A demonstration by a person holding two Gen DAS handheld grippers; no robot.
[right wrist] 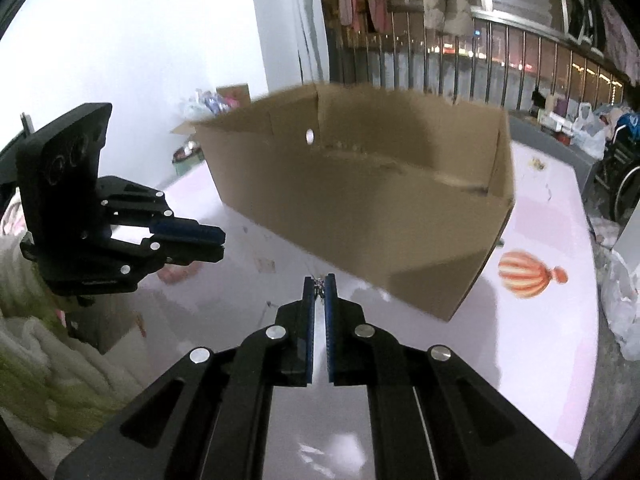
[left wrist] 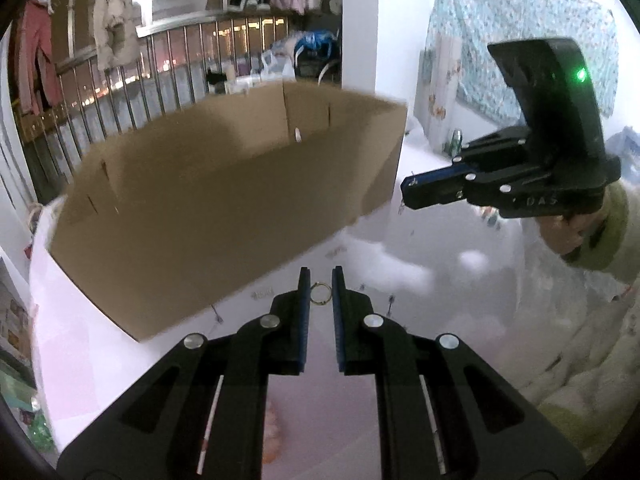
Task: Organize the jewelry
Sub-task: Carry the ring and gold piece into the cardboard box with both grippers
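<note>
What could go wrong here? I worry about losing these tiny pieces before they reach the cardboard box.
1. The ring sits at the very tips of the left gripper; a jolt might drop it.
2. The right gripper pinches only a sliver of a small trinket, which could slip.
3. The cardboard box wall could snag either.

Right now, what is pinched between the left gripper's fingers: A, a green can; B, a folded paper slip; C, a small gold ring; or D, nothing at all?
C: in the left wrist view a small gold ring sits upright between the blue pads of the left gripper, near the fingertips, in front of the cardboard box.
</note>
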